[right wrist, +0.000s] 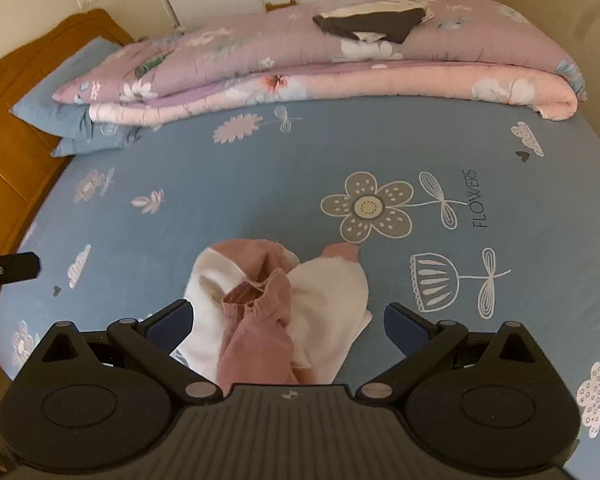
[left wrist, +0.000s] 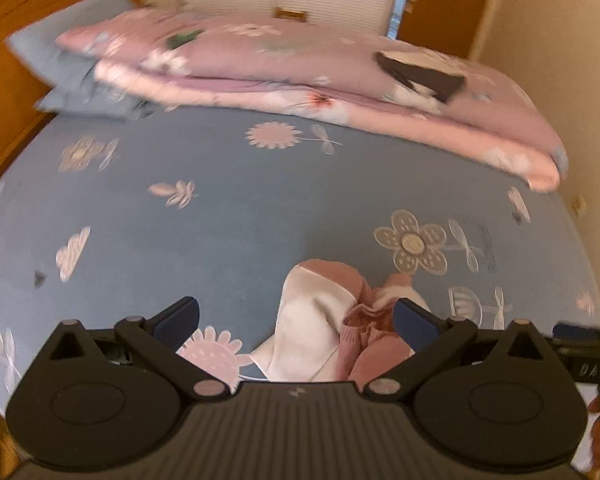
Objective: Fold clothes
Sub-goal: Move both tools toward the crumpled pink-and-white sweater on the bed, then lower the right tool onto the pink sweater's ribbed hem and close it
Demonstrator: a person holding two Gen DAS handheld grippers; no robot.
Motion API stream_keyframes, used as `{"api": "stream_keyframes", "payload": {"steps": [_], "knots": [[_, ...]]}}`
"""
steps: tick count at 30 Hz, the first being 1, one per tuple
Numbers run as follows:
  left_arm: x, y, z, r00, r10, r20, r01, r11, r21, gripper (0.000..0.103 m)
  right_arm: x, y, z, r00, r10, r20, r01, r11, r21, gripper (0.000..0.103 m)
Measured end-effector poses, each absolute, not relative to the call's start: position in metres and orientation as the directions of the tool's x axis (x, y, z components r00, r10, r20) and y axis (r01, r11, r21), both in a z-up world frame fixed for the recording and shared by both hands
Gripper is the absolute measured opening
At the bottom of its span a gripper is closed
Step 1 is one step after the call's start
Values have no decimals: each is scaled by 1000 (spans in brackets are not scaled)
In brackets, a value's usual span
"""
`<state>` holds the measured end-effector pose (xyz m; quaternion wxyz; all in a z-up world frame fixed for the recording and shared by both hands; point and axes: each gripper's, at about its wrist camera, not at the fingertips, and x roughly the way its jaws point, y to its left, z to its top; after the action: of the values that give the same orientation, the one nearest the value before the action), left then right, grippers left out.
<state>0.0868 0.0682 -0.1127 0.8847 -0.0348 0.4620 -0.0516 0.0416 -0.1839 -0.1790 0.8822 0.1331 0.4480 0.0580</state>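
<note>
Left view, garment: pink-and-white sweater [left wrist: 320,328] lay crumpled on the blue bedsheet [left wrist: 220,220], just ahead of my left gripper [left wrist: 296,320], off toward its right finger.
Left view, fingers: spread wide, nothing held; right pad touching or overlapping pink knit, I couldn't tell which.
Right view, garment: same sweater [right wrist: 276,304] bunched between the fingers of my right gripper [right wrist: 288,320], a pink cuff pointing away from me toward the grey flower print.
Right view, fingers: wide apart, empty.
Handling: I judged it soft, light, floppy; would sag and drag, not fragile.
Hold: I'd pinch the ribbed pink hem or the shoulder seams, one gripper each.
Background: folded quilt [right wrist: 340,60], dark cloth [right wrist: 372,20] on top.
</note>
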Motion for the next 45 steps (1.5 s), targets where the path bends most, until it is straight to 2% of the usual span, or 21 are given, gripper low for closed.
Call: {"api": "stream_keyframes", "payload": {"steps": [10,16,19,24,31,36,38,40,42,44,45], "knots": [[101,76,-146,559,-61,-827,40,998,-47,102,63,-150,-204,556,208,-805,-66,976,206,103],[107,81,-160,605,-22,-796,31,1000,-4,102,74,-114,-231,548,203,-812,-117,979,165,103],[111,86,-171,610,21,-792,25,999,46,102,81,-94,-246,500,185,-846,-122,982,143,103],[121,96,-191,595,17,-804,58,996,63,102,87,-75,-275,395,169,-903,-29,985,171,88],[128,105,-222,545,-76,-835,142,990,2,100,81,-67,-294,355,167,-920,-25,985,169,86],[125,108,-236,522,-91,-848,160,987,-8,99,88,-68,-300,352,210,-912,1,974,225,86],[122,111,-239,522,-93,-848,160,987,-10,99,92,-63,-304,350,193,-917,-1,979,205,81],[121,113,-242,511,-86,-855,152,988,-9,99,98,-56,-310,342,173,-924,3,983,185,80],[122,117,-245,500,-89,-862,150,989,-15,99,103,-50,-315,341,150,-928,11,987,163,76],[120,119,-246,499,-85,-862,148,989,-12,99,108,-44,-320,336,124,-934,11,991,135,64],[120,120,-247,498,-82,-863,150,989,-8,99,110,-42,-323,335,117,-935,10,992,127,63]]}}
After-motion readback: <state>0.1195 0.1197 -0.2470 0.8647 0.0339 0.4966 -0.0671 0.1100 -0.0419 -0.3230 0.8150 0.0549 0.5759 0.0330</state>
